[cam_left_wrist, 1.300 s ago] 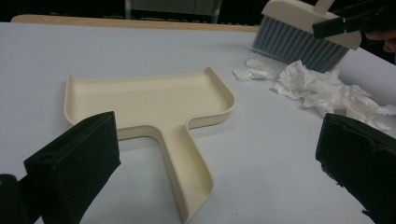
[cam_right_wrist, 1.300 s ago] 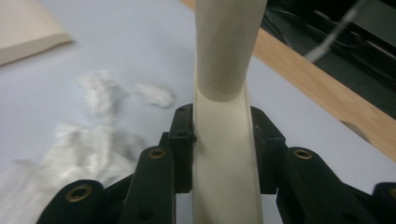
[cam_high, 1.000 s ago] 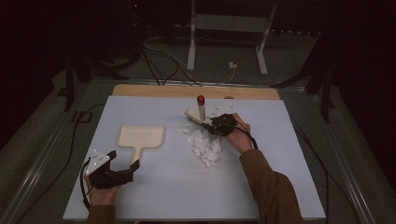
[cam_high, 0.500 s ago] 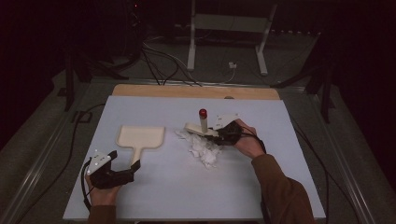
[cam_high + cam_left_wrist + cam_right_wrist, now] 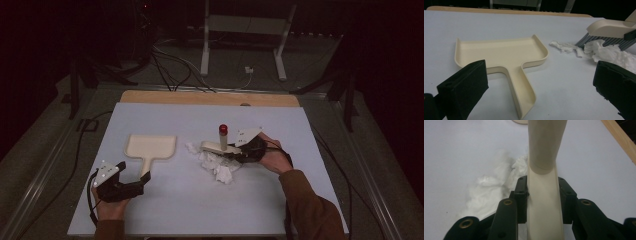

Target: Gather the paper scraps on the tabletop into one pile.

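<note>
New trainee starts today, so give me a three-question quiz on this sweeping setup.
1. True or false: the right gripper is shut on the brush.
2. What lies on the table beside the brush's bristles?
3. The dustpan is: A) lifted by the left gripper; B) flat on the table, not gripped; C) under the paper.

Key: 1 true. 2 crumpled white paper. 3 B.
</note>
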